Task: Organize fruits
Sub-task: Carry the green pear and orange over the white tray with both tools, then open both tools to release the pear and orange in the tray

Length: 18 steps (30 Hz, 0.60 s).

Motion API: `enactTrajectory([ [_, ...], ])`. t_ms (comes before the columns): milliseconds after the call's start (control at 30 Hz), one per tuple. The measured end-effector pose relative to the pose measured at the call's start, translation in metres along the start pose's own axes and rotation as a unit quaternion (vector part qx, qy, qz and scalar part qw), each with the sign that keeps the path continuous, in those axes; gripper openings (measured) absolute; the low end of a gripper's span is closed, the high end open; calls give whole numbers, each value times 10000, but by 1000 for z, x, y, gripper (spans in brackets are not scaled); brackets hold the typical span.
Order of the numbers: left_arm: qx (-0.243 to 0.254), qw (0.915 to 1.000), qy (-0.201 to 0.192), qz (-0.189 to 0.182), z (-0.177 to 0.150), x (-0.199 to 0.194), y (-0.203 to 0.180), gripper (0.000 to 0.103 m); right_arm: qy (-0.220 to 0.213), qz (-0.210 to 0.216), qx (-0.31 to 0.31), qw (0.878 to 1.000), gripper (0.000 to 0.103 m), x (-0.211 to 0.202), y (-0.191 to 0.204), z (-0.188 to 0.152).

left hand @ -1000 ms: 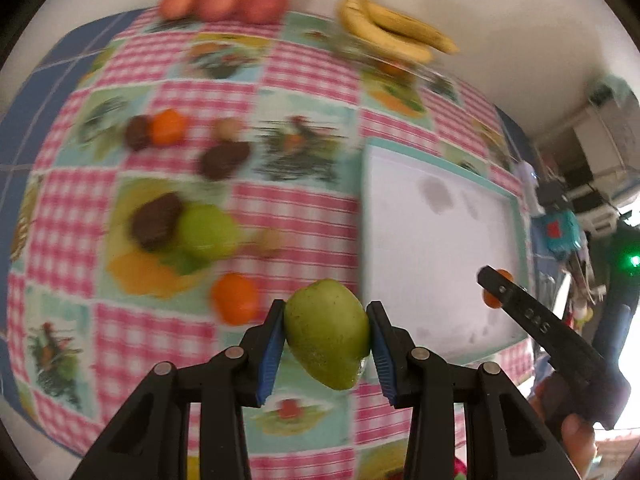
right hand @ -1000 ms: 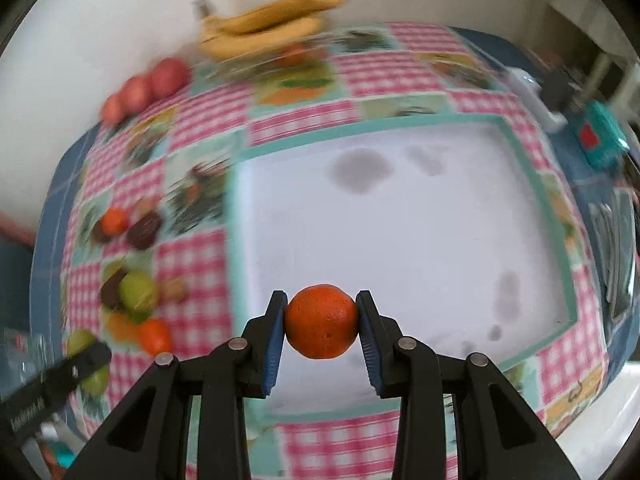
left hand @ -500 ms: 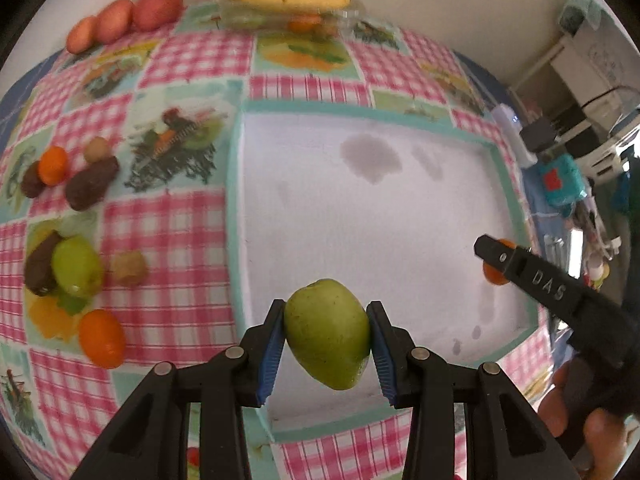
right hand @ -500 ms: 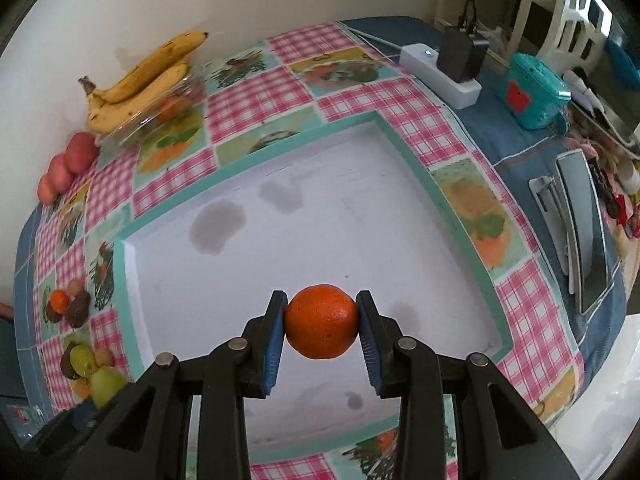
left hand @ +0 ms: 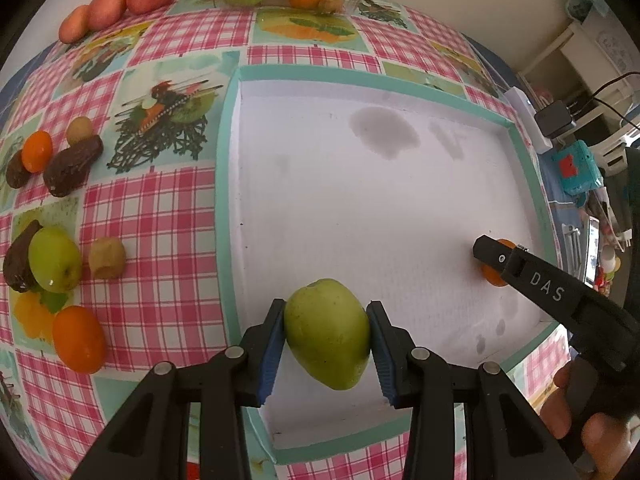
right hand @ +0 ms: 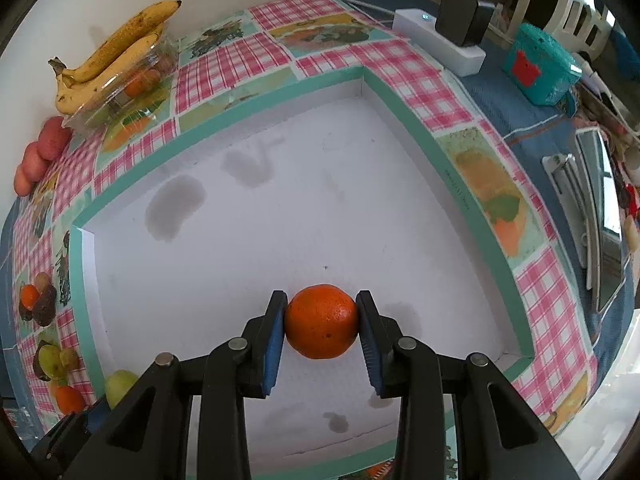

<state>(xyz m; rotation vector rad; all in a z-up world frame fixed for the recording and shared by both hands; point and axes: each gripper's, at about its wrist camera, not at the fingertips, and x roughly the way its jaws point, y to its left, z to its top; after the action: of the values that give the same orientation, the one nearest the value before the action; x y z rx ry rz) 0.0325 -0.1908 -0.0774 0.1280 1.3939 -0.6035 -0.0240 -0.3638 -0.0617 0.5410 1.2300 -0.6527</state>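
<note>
Green pear (left hand: 328,332), orange (right hand: 321,321) — over tray (right hand: 408,120)

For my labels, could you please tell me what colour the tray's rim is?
Teal, around a white inside; the tray rim shows best in the right wrist view.

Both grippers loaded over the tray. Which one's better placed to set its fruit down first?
Right, probably. The right gripper holds the orange well inside the white tray. The left gripper holds the green pear nearer the tray's near-left corner, close to the rim.

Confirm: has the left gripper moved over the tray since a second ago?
Yes. The left gripper, shut on the green pear, moved right from the tablecloth over the white tray.
</note>
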Motion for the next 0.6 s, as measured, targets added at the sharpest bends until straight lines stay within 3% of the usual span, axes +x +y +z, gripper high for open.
enactTrajectory([
  [400, -28, 9999, -18, -98, -1, -3, 3, 44, -136, -196, -283, 9993, 37, 6, 9, -5],
  [600, 119, 9999, -5, -99, -1, -2, -2, 54, -170, -226, -335, 9990, 37, 7, 9, -5],
])
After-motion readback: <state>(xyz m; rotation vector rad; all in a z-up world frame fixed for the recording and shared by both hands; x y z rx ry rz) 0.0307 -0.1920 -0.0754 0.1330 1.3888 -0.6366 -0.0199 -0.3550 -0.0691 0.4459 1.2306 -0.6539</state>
